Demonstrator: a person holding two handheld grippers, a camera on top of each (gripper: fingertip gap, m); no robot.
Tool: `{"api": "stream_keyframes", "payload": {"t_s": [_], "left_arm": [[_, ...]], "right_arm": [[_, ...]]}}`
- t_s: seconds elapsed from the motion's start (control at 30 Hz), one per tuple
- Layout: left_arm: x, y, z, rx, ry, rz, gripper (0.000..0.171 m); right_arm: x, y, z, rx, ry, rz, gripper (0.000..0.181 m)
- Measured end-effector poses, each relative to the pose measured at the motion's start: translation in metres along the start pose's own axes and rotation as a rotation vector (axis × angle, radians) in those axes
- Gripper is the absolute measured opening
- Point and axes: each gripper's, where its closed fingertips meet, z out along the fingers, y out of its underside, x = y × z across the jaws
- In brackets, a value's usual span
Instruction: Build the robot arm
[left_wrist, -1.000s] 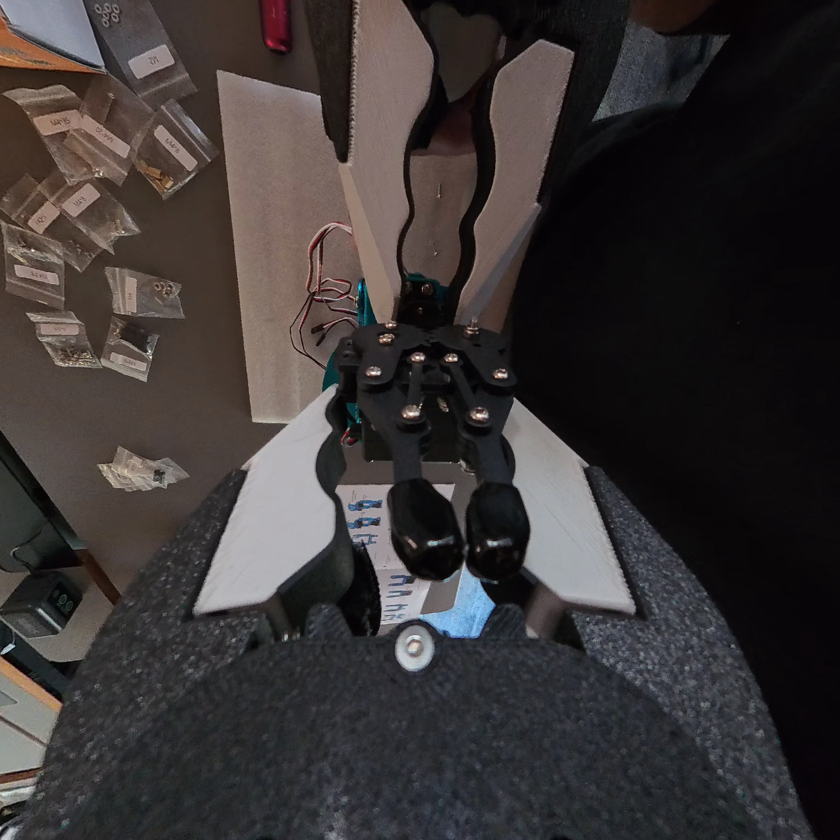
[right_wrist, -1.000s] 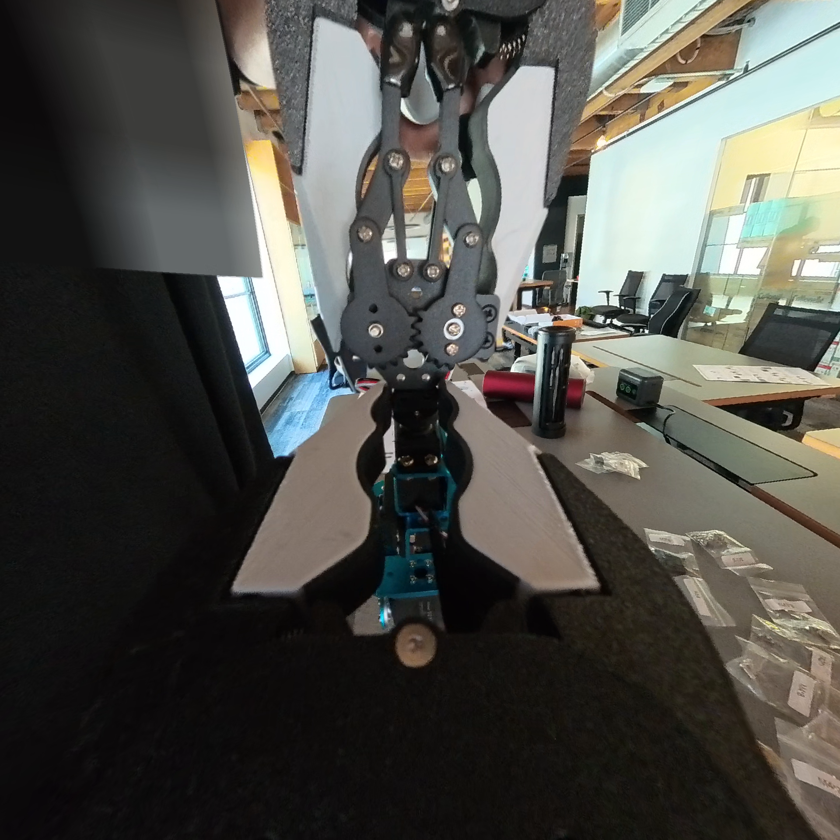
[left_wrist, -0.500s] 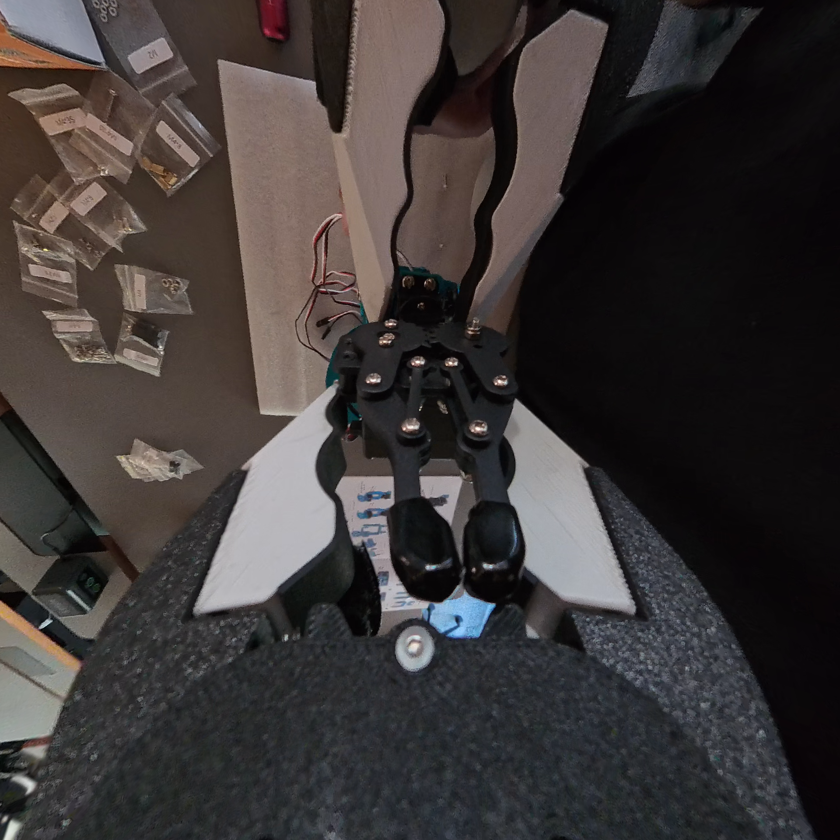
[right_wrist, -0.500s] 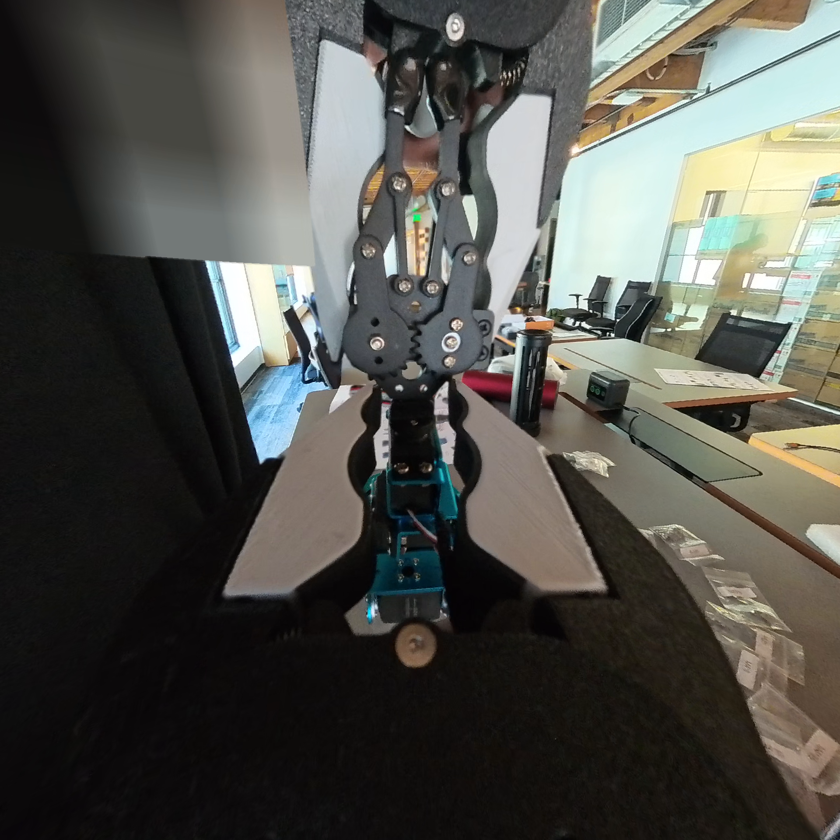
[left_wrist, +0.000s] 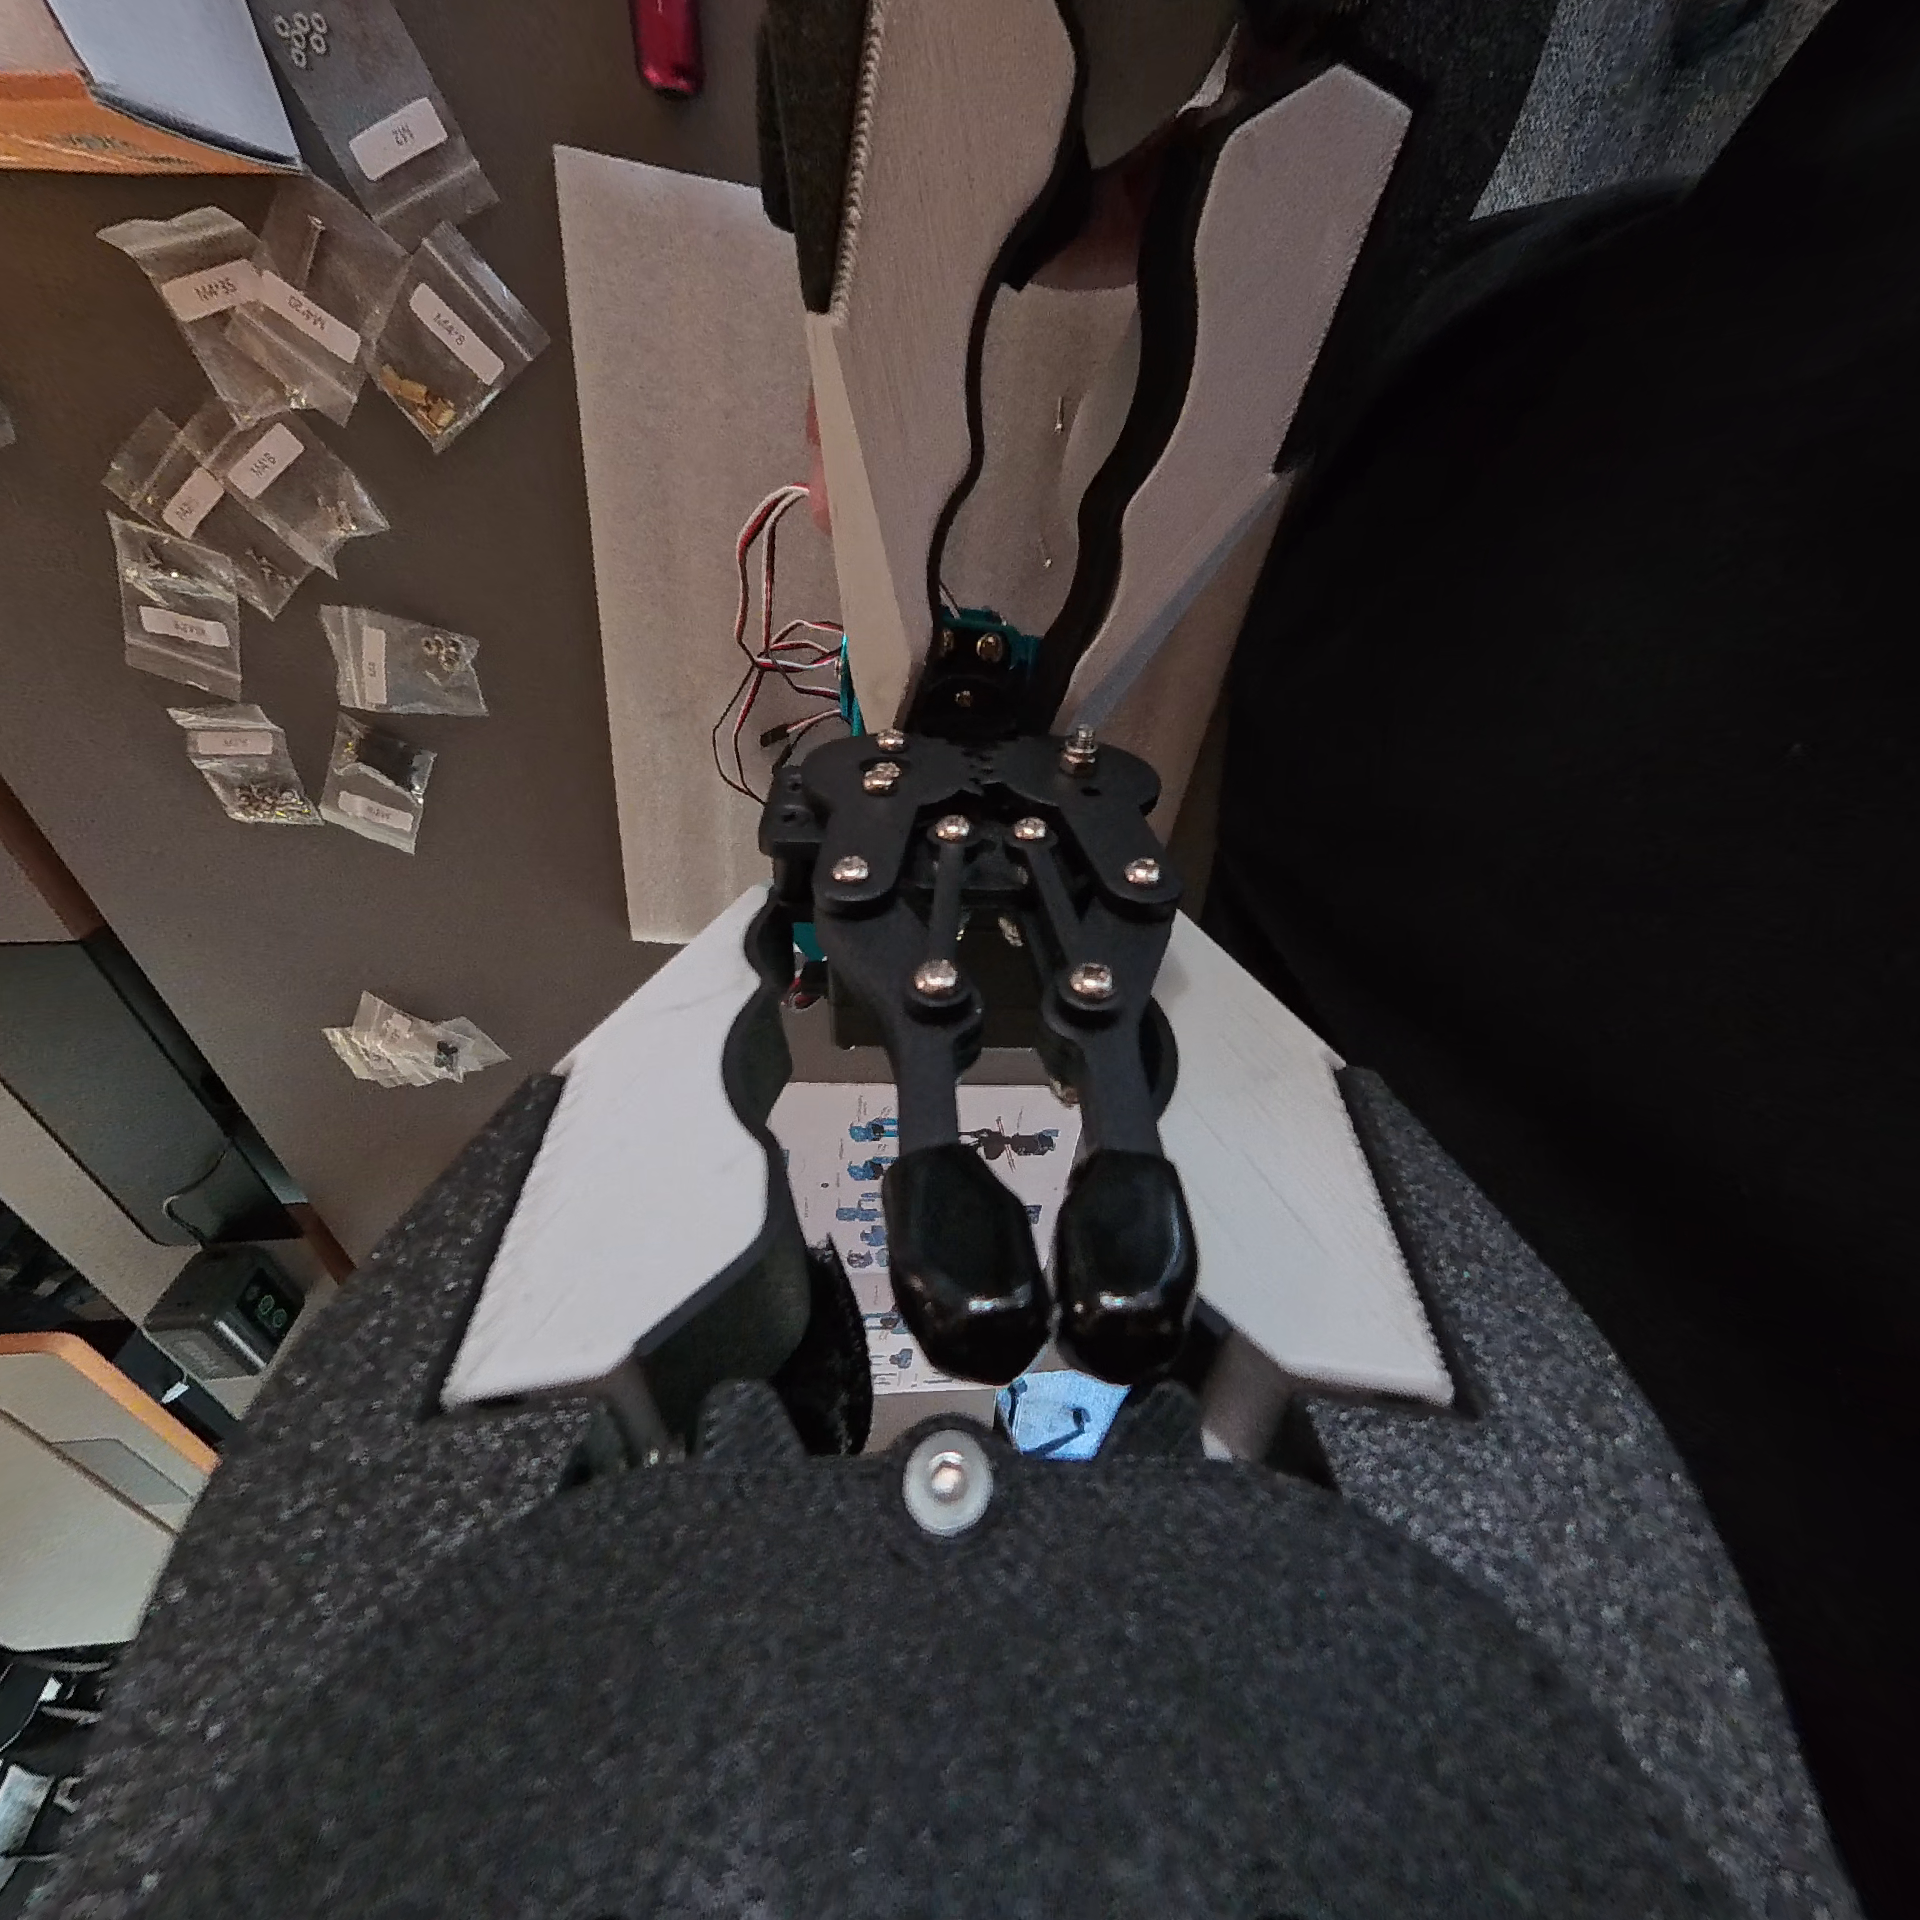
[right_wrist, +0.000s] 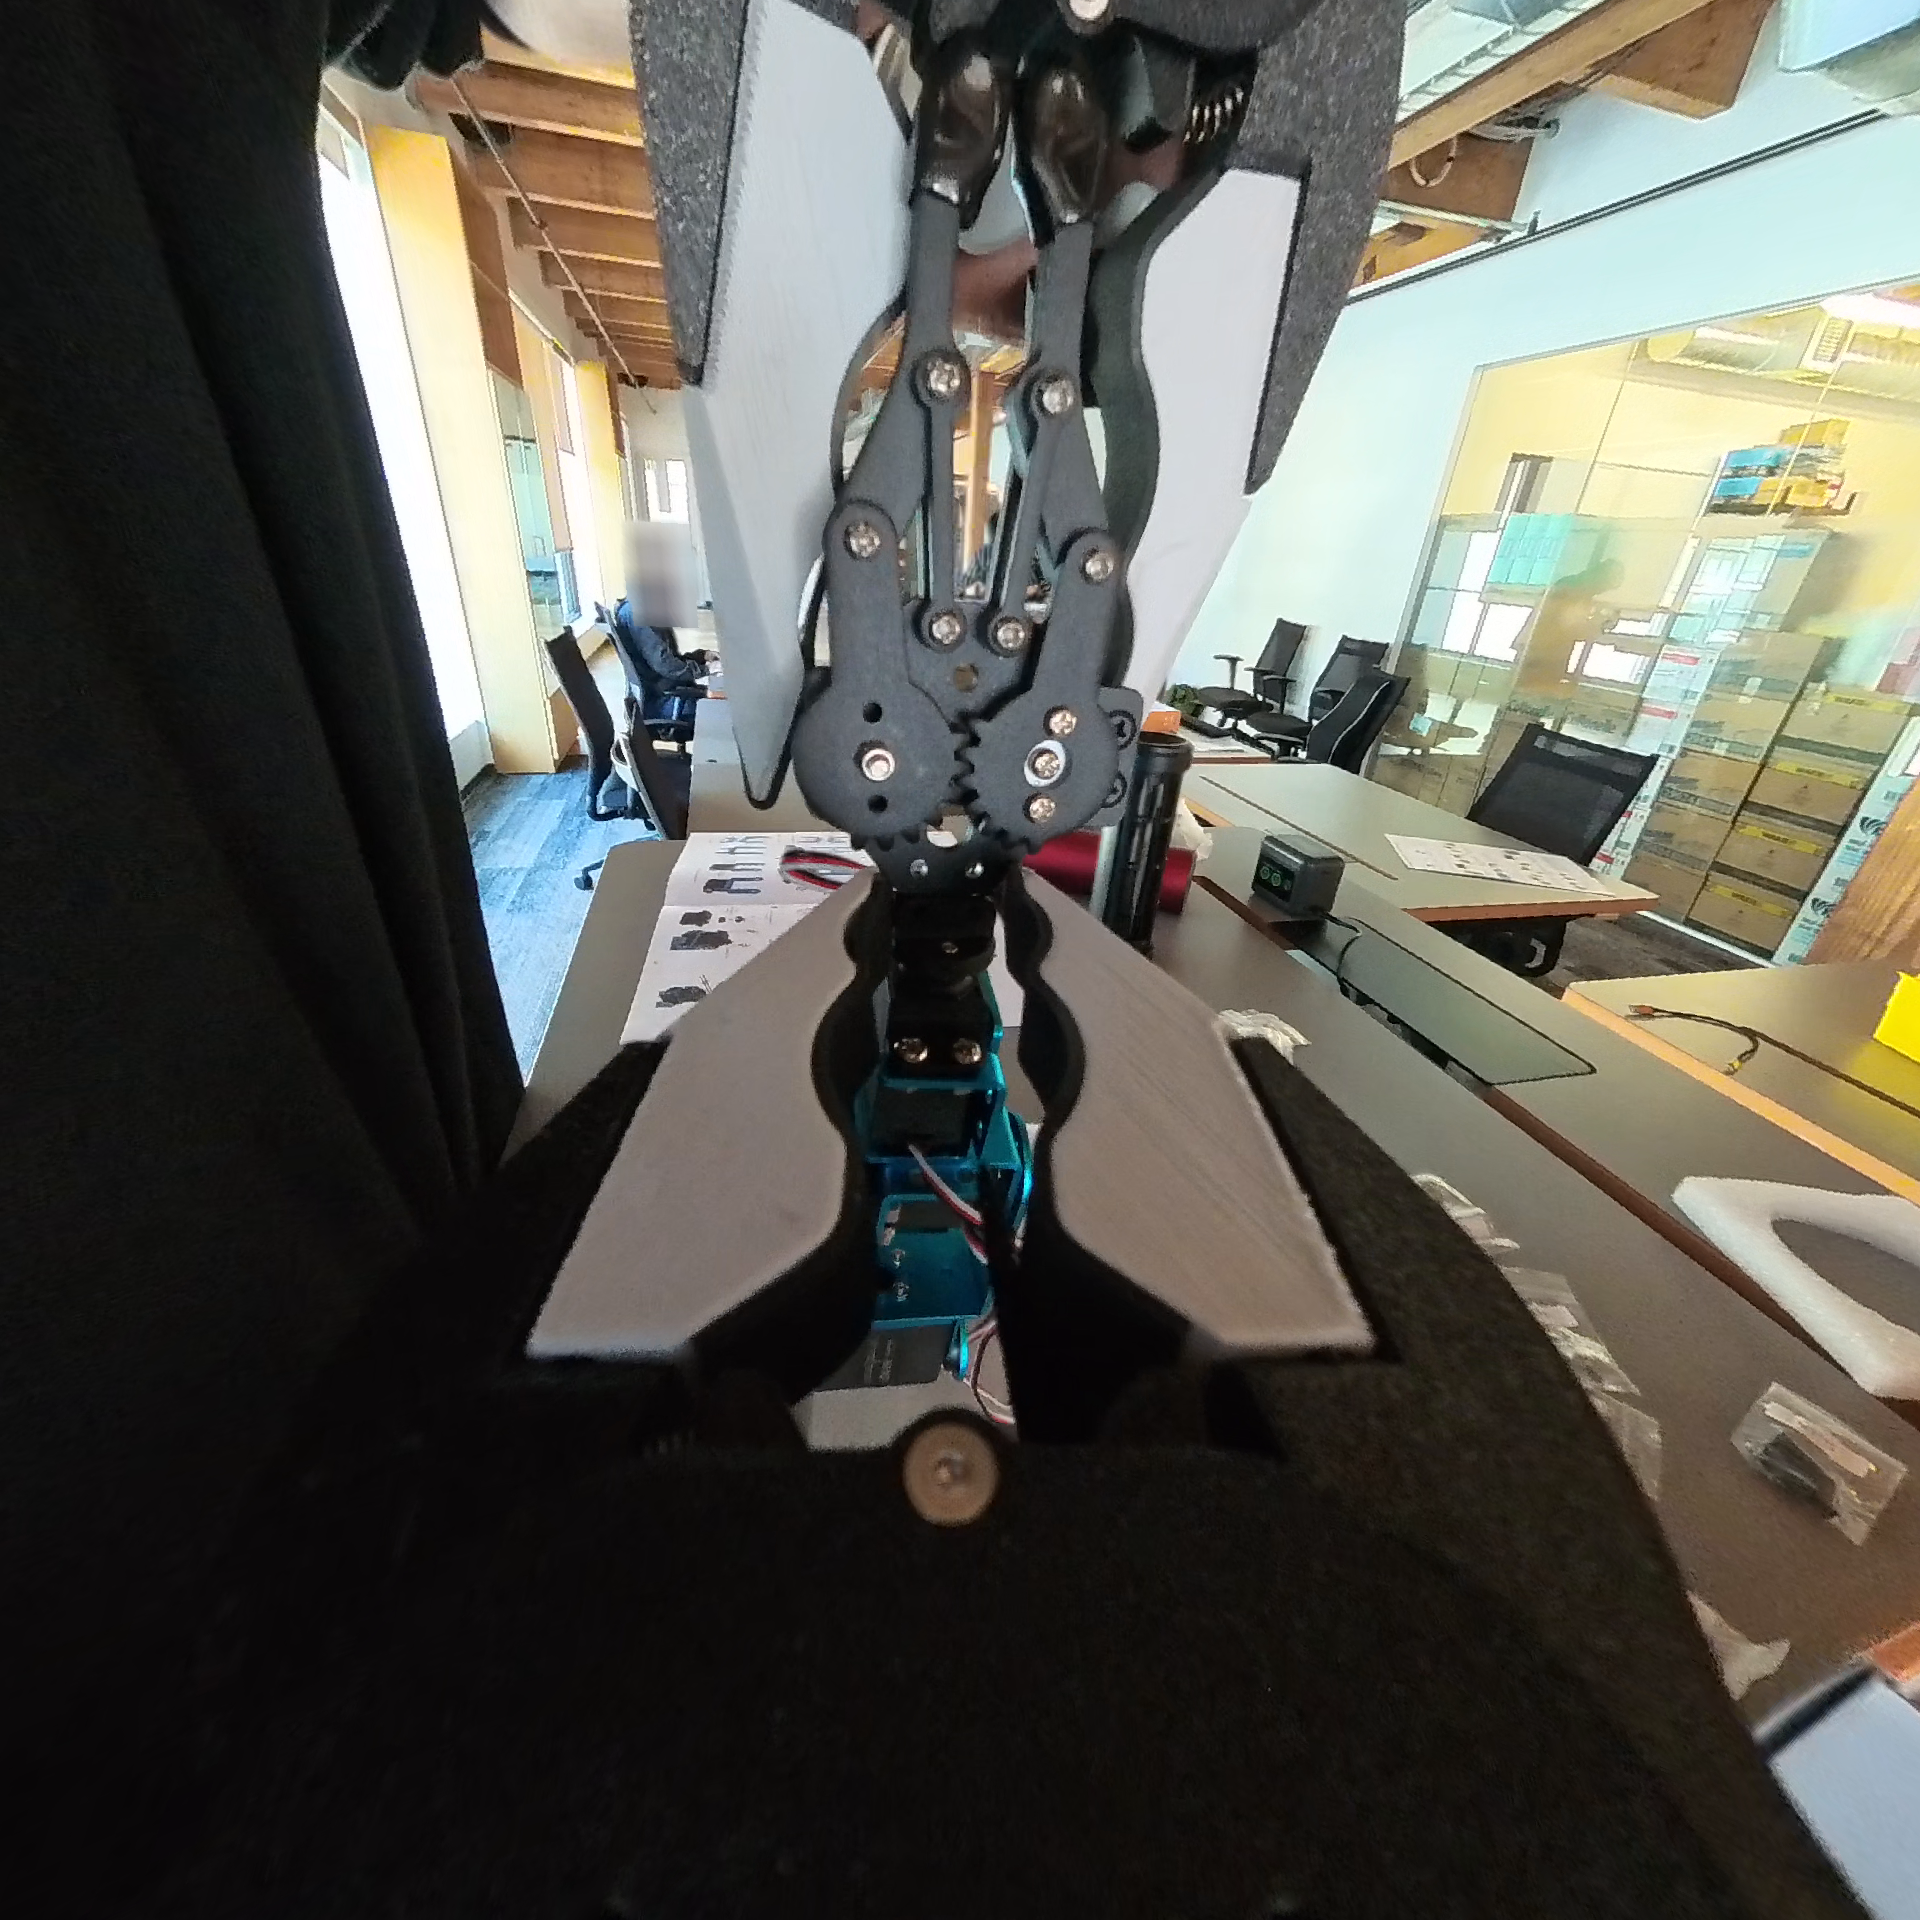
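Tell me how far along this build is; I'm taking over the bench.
Done, apparently: the black claw is screwed together, gears meshed, on the blue bracket. In hand: the left gripper clamps the claw, the right gripper the bracket, above the table. Left, likely: its servo wires hang loose, and parts bags lie on the table.

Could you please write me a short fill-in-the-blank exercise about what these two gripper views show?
1. The small claw ends in two glossy tips coloured ____.
2. The gripper shut on the claw's blue base is the ____ one.
3. The clear bags of screws lie on the ____.
4. A tall black cylinder stands beside a lying ____ one.

Missing words: black; right; table; red.
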Motion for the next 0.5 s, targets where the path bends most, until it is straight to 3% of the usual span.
{"api": "stream_keyframes", "payload": {"t_s": [0.5], "left_arm": [[-0.0013, 0.0026, 0.003, 0.01, -0.017, 0.002, 0.062]], "right_arm": [[-0.0001, 0.0032, 0.0022, 0.0, 0.02, 0.015, 0.02]]}}
